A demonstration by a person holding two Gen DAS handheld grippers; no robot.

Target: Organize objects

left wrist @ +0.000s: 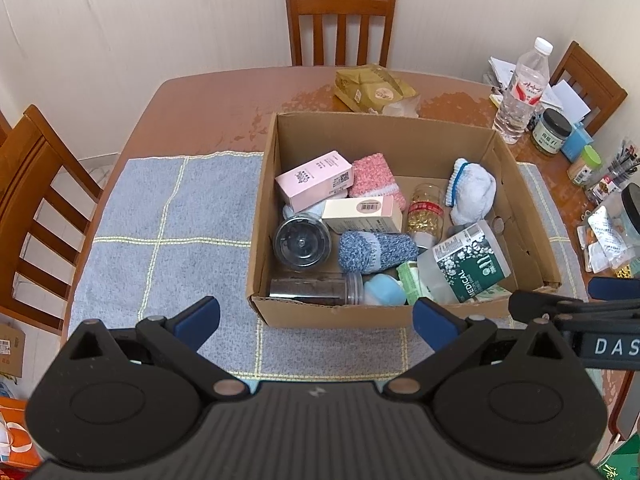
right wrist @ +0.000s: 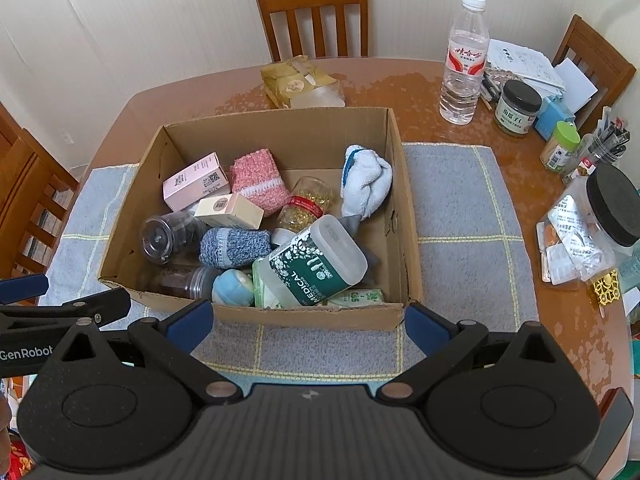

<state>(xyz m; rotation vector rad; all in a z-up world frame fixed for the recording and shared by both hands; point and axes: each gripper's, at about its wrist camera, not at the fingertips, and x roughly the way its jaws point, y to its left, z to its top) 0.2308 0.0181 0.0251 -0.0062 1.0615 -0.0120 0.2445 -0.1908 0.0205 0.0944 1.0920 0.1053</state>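
Cardboard box [right wrist: 280, 316]: two cartons, four socks.

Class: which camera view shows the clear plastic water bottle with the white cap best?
The right wrist view: the clear plastic water bottle with the white cap stands large, its red label facing the camera. In the left wrist view the same bottle is smaller, tilted by lens distortion near the edge.

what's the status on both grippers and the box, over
Left gripper open, empty, short of the box. Right gripper open, empty, same. Cardboard box on the grey mat, crammed with jumbled items. Nothing blocking.
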